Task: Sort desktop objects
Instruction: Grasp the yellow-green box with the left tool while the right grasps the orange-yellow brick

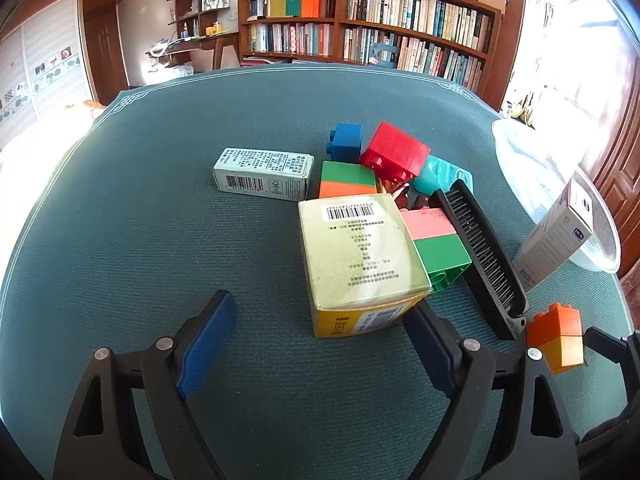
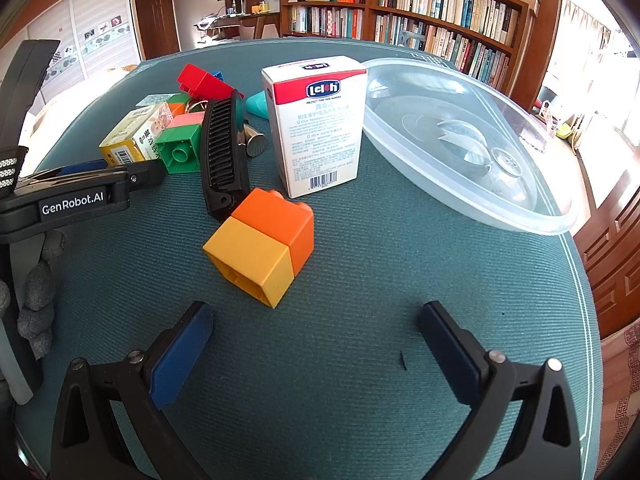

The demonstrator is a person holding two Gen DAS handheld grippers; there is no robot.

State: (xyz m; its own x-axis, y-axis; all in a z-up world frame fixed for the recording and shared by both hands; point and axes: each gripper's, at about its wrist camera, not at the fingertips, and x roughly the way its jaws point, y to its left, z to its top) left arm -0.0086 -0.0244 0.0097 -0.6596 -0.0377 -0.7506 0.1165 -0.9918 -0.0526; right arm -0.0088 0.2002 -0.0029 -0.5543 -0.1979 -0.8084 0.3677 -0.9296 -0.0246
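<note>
On the teal-covered desk point(image 2: 360, 360) we see a clear plastic basin point(image 2: 460, 136) at the far right, an upright white carton point(image 2: 320, 128) beside it, an orange-and-yellow block point(image 2: 264, 248) nearer, and a black comb point(image 2: 222, 152), boxes and coloured bricks clustered to the left.

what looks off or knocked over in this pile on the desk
The red block sits tilted, propped on the pile rather than flat. The orange-and-yellow block lies on its side, open bottom showing. The black comb leans across the green-and-pink block. Nothing looks spilled or broken.
</note>
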